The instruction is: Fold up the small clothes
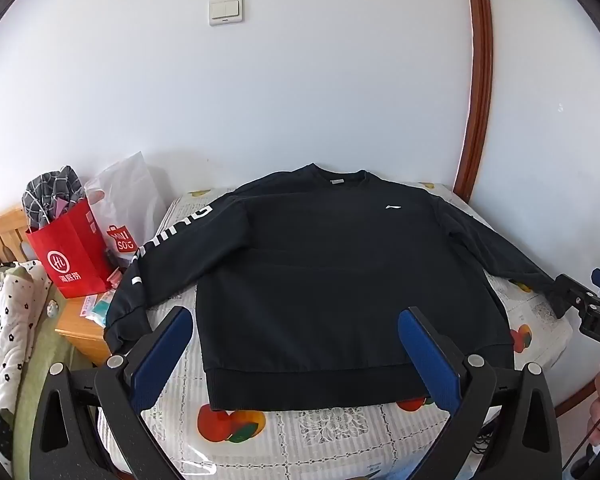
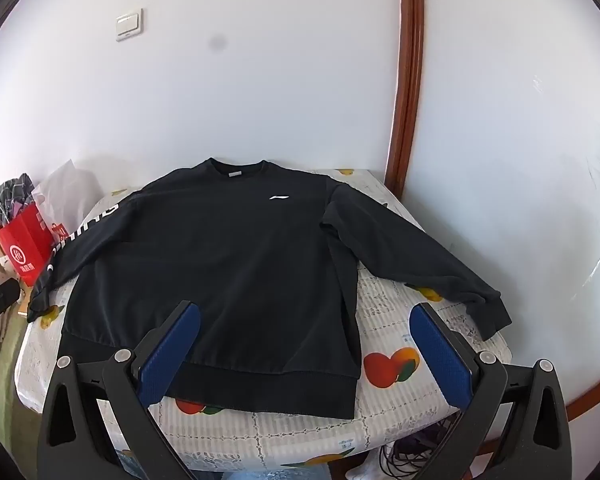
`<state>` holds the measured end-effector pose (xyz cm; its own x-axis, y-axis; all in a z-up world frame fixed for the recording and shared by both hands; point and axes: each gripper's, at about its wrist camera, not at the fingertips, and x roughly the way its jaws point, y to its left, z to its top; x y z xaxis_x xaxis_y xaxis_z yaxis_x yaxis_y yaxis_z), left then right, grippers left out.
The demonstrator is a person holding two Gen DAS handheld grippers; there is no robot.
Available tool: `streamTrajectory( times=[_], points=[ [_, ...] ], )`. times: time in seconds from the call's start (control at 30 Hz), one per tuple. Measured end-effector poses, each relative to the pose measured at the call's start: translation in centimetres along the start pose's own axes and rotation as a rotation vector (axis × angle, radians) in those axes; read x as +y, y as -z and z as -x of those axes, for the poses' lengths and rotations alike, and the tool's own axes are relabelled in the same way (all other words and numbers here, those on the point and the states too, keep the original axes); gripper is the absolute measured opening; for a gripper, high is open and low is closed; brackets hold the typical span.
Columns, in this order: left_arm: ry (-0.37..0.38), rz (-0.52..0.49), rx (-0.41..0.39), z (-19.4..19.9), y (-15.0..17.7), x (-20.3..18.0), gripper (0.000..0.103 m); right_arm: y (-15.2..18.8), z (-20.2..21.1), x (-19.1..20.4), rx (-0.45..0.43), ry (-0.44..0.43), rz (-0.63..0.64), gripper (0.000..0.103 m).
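A black long-sleeved sweatshirt (image 1: 320, 272) lies flat and face up on the table, collar toward the wall, both sleeves spread out; it also shows in the right wrist view (image 2: 220, 272). White letters run down its left sleeve (image 1: 172, 240). My left gripper (image 1: 296, 316) is open and empty, hovering over the hem. My right gripper (image 2: 306, 312) is open and empty, above the hem's right corner. The right gripper also shows at the far right of the left wrist view (image 1: 592, 304), by the right cuff.
The table carries a white cloth printed with fruit (image 2: 392, 364). A red paper bag (image 1: 74, 252) and a white plastic bag (image 1: 124, 200) stand on a wooden cabinet to the left. A flowered quilt (image 1: 4, 320) lies lower left. The white wall is close behind.
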<state>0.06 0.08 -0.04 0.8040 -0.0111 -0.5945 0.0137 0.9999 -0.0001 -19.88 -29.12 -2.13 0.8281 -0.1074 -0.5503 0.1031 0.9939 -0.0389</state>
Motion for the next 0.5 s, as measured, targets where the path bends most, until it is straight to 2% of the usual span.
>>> streamTrajectory(
  times=[0.3, 0.5],
  points=[
    [0.02, 0.003, -0.022, 1.0, 0.3, 1.5, 0.103, -0.4, 0.5, 0.0, 0.004, 0.004, -0.009, 0.103],
    [0.005, -0.018, -0.006, 0.1, -0.3, -0.2, 0.103, -0.6, 0.9, -0.3, -0.006, 0.007, -0.011, 0.103]
  ],
)
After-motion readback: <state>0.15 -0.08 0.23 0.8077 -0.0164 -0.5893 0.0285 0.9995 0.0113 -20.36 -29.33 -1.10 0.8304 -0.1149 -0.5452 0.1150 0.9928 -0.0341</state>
